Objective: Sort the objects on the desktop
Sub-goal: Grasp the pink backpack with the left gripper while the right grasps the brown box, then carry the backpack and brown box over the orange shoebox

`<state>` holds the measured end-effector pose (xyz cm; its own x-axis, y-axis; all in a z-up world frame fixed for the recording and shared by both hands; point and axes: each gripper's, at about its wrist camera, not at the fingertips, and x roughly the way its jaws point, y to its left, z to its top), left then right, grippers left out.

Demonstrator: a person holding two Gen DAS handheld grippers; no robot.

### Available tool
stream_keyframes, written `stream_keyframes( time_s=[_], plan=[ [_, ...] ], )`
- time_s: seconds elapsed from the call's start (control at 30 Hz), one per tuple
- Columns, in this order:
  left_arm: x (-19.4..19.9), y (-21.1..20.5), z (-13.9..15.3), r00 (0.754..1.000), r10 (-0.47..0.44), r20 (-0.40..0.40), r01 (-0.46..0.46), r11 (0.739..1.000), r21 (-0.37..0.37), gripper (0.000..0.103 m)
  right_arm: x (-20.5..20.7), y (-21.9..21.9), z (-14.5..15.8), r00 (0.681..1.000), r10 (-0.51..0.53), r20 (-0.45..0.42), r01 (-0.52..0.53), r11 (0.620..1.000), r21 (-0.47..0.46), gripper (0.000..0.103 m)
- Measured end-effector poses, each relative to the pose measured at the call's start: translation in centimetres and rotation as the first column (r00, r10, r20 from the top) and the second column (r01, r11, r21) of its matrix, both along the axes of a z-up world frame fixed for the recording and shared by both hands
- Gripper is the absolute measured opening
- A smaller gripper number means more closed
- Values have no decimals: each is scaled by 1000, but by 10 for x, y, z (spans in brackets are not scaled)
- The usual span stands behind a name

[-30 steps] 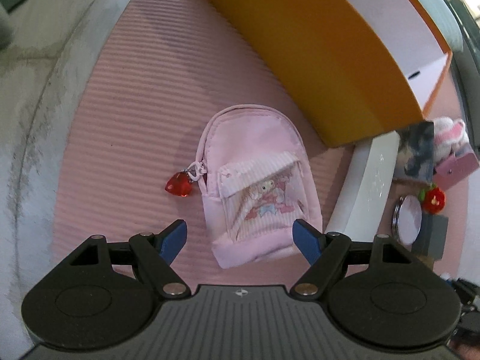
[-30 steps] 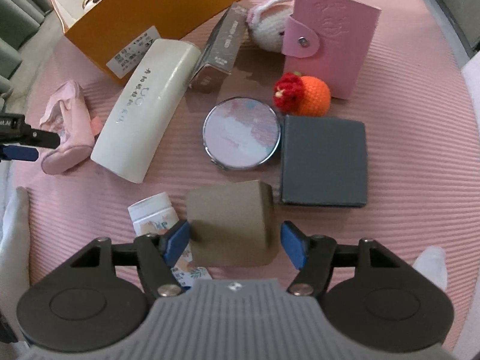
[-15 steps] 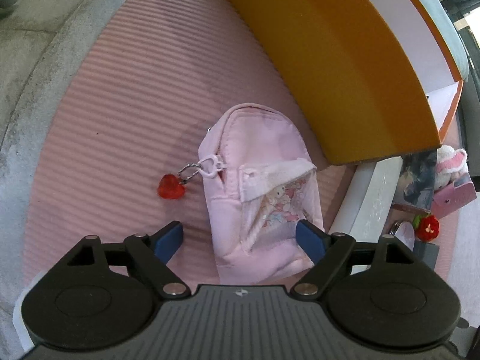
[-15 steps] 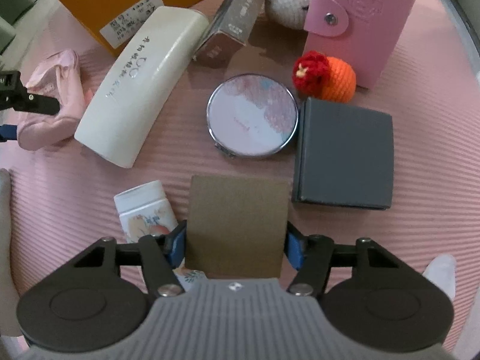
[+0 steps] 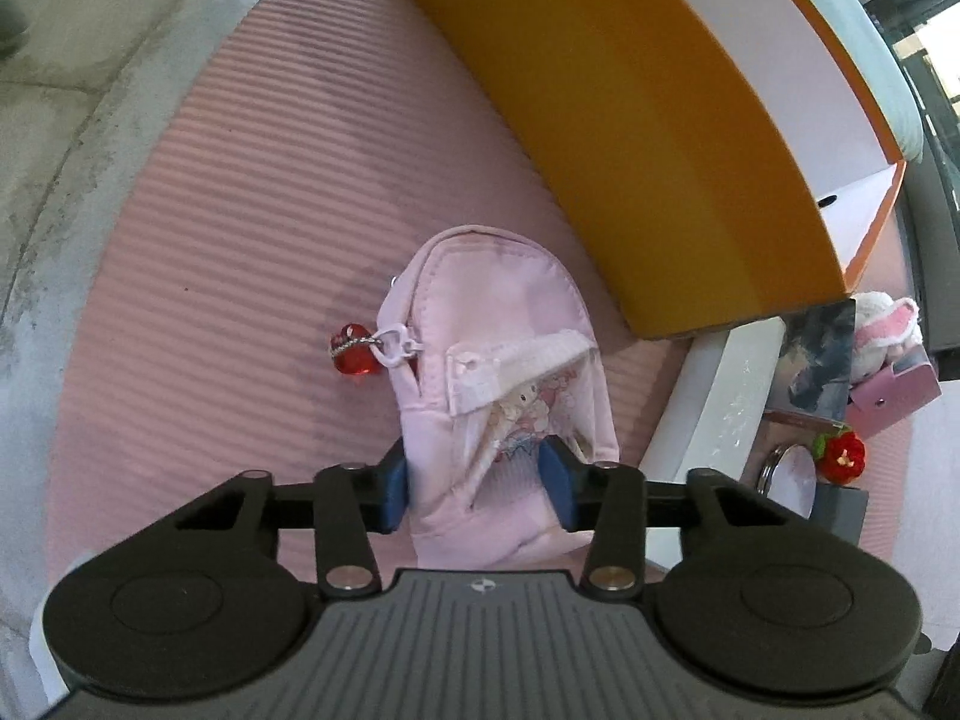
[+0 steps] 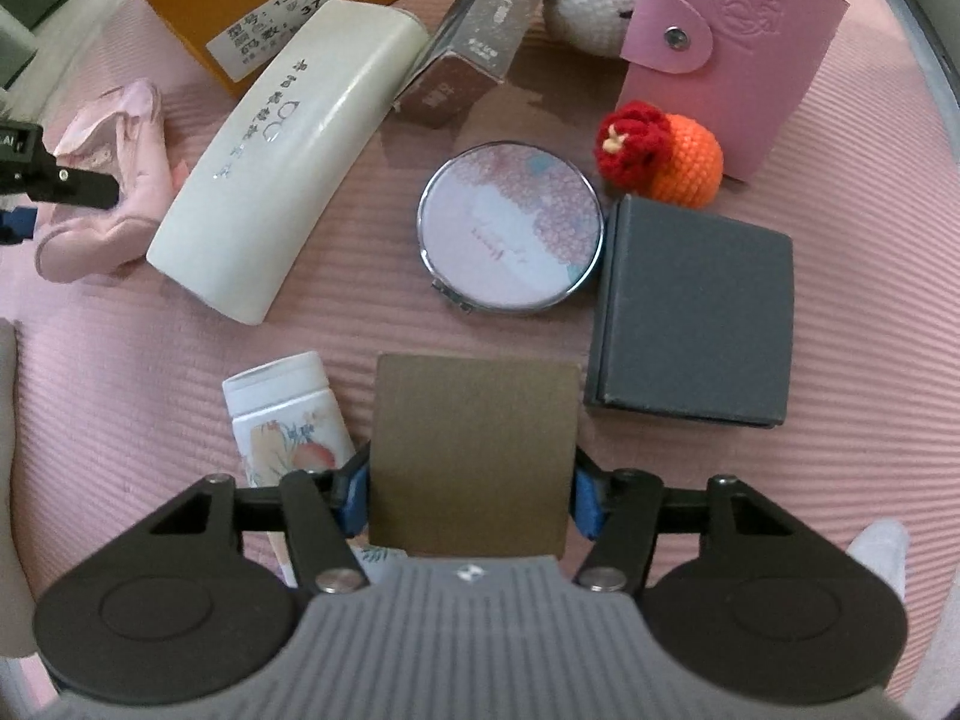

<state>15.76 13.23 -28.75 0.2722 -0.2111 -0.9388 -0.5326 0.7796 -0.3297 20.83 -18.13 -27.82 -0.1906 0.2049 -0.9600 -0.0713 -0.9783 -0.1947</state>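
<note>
My left gripper (image 5: pixel 477 483) is shut on the lower end of a small pink backpack pouch (image 5: pixel 492 360) with a red heart charm (image 5: pixel 354 354), lying on the pink ribbed mat (image 5: pixel 240 210). The pouch also shows at the far left of the right wrist view (image 6: pixel 114 180), with the left gripper's fingers on it. My right gripper (image 6: pixel 468 492) is shut on a brown box (image 6: pixel 474 456), which stands between its blue pads beside a small white floral bottle (image 6: pixel 288 414).
An orange box (image 5: pixel 648 120) stands just behind the pouch. A white case (image 6: pixel 288 162), round mirror (image 6: pixel 513 234), grey box (image 6: pixel 696 318), crocheted orange toy (image 6: pixel 666 156), pink card wallet (image 6: pixel 732 42), knitted rabbit (image 6: pixel 594 12) and brown carton (image 6: pixel 480 48) crowd the mat.
My left gripper moved forward and closed on the pouch's lower end. My right gripper closed on the brown box and the view drew nearer the mat.
</note>
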Motion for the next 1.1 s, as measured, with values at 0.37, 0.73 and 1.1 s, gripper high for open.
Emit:
stream_keyframes(
  time_s=[0.37, 0.73, 1.1],
  plan=[
    [-2, 4, 24, 999, -27, 17, 28, 1000, -14, 16, 8, -4, 18, 1000, 15, -12, -15, 1000, 16, 63],
    [-15, 18, 88, 993, -108, 54, 105, 993, 54, 13, 17, -8, 69, 996, 55, -68, -53, 998, 24, 63],
    [17, 45, 211, 972, -181, 151, 153, 971, 182, 13, 18, -20, 141, 974, 134, -183, -127, 991, 49, 63]
  ],
)
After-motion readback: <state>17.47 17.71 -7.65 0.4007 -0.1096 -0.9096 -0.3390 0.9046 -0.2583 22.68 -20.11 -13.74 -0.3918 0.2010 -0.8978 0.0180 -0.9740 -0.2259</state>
